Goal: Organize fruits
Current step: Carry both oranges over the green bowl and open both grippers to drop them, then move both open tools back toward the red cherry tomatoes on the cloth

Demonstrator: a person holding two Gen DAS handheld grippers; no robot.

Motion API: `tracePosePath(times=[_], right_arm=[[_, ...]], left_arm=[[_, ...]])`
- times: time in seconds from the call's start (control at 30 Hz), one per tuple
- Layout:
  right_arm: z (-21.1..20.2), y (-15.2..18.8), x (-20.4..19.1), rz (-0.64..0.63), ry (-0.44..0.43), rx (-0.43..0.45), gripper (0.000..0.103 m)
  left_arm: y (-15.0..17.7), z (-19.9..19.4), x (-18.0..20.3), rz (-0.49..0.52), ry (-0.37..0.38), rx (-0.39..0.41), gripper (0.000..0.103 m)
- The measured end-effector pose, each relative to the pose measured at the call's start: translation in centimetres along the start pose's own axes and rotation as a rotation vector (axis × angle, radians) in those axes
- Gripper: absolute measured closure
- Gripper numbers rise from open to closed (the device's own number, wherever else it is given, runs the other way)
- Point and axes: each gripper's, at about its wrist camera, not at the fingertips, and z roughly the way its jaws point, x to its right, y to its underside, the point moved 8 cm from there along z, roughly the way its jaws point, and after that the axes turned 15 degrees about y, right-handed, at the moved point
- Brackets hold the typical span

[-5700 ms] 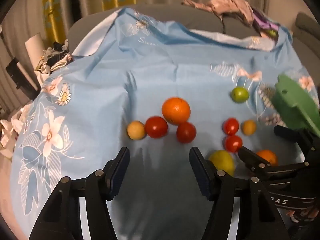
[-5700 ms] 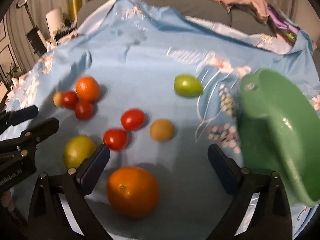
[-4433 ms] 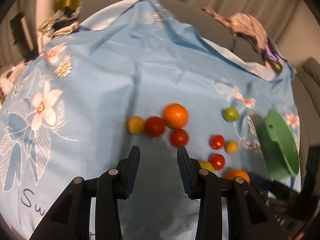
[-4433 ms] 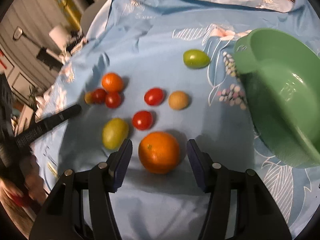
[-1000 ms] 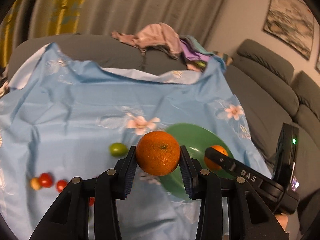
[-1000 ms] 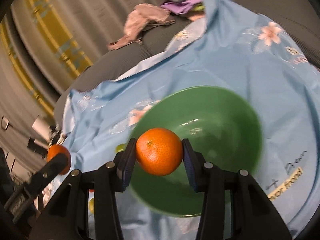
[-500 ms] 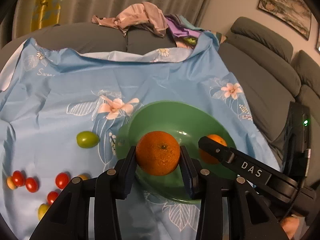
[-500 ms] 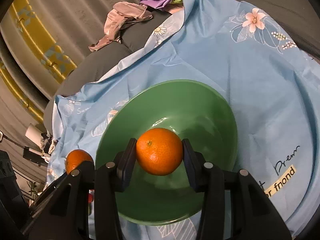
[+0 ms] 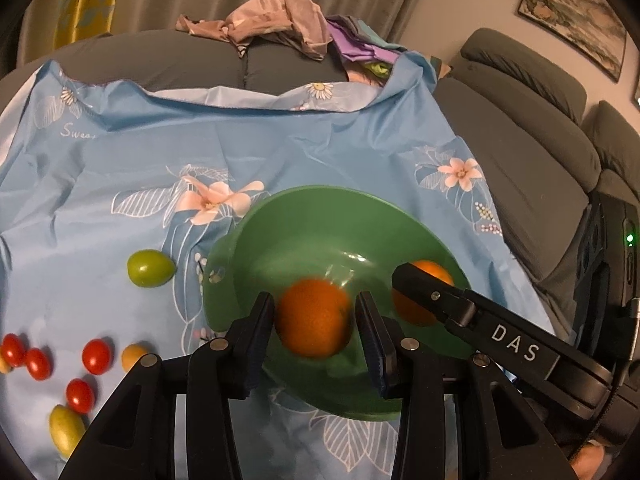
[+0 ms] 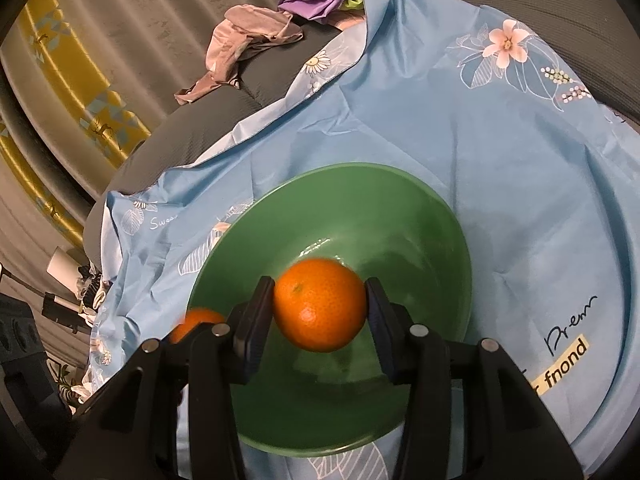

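A green bowl (image 9: 320,192) (image 10: 360,170) stands on the blue flowered cloth (image 9: 120,152). My left gripper (image 9: 316,312) hangs over the bowl's near side, shut on an orange (image 9: 314,318) that looks blurred between the pads. My right gripper (image 10: 320,300) is over the bowl's middle with a second orange (image 10: 320,304) between its pads. Its jaws are opening, and the orange still touches both pads. In the left wrist view a right finger (image 9: 440,300) crosses that second orange (image 9: 434,270). The right wrist view shows the left orange (image 10: 196,320) over the bowl's left rim.
Left of the bowl lie a green fruit (image 9: 150,268), several small red tomatoes (image 9: 96,356), a small orange-yellow fruit (image 9: 134,356) and a yellow fruit (image 9: 66,428). A pile of clothes (image 9: 276,12) tops the grey sofa back. Sofa cushions (image 9: 520,152) rise on the right.
Both grippers closed on oranges on the cloth and carried them over the bowl. In the last second the left gripper sank closer to the bowl, and its orange turned blurred.
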Motion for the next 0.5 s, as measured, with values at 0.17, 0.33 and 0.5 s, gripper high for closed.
tracePosePath(times=[0.17, 0.33, 0.5], right_arm=[[-0.9, -0.3, -0.7, 0.004, -0.051, 0.028, 0.038], [-1.4, -0.2, -2.0, -0.029, -0.044, 0.049, 0.038], [-2.2, 0.4, -4.4, -0.096, -0.049, 0.081, 0.038]], left_arm=[[-0.7, -2.0, 0.1, -0.001, 0.006, 0.03, 0.061], [-1.1, -6.1, -1.9, -0.025, -0.074, 0.072, 0.061], [-1.0, -11.3, -5.6, -0.053, -0.224, 0.128, 0.061]])
